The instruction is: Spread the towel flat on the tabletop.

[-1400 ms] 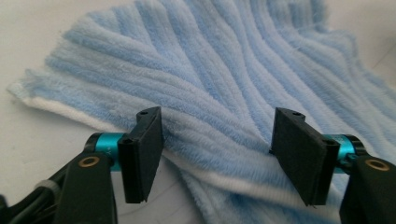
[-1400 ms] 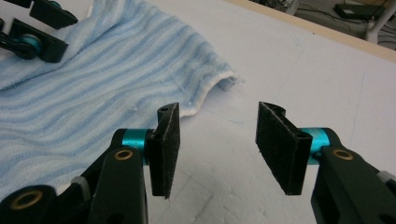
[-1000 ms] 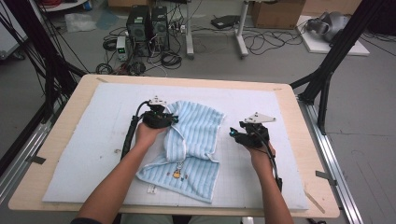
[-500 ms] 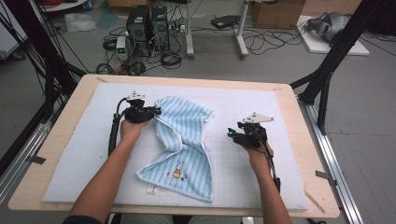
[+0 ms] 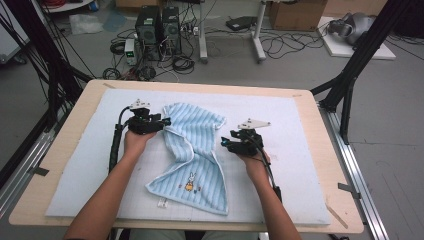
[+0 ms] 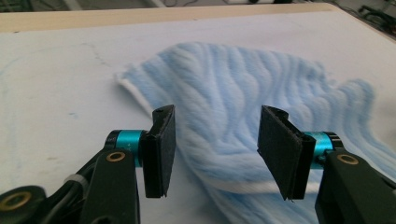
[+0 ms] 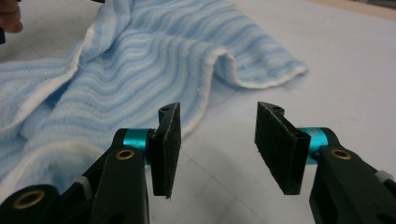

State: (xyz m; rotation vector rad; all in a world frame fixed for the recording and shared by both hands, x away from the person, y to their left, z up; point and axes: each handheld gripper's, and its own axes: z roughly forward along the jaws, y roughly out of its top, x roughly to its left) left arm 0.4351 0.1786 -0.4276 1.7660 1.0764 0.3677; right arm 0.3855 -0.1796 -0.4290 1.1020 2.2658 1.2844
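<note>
A light-blue striped towel [image 5: 192,150] is being handled on the white padded mat [image 5: 300,150] that covers the wooden table [image 5: 332,125]. The towel is lying near the middle of the mat, twisted and partly doubled over itself, with its far portion bunched and its near portion spread flat, a small rabbit emblem [image 5: 189,183] facing up at about 6 o'clock of the cloth.

The left gripper [image 5: 162,121] is being held at roughly 10 o'clock of the towel, its tips just beside the far-left hem. Its jaws have just been opening; in the left gripper view the left gripper [image 6: 215,140] is standing parted, and cloth is seen beyond and below the gap, but the pads [image 6: 161,149] are not pressing on it. Nothing is being gripped. This is judged to be a release of the edge so that the fold can settle.

The right gripper [image 5: 226,143] is being held at about 3 o'clock of the towel, beside its right hem. In the right gripper view the right gripper [image 7: 217,144] is standing partly parted over bare mat, with the hem lying at 10 o'clock of the gap; nothing is being held. It is judged to be lining up on that hem so the cloth can be taken from the opposite side and straightened.
</note>
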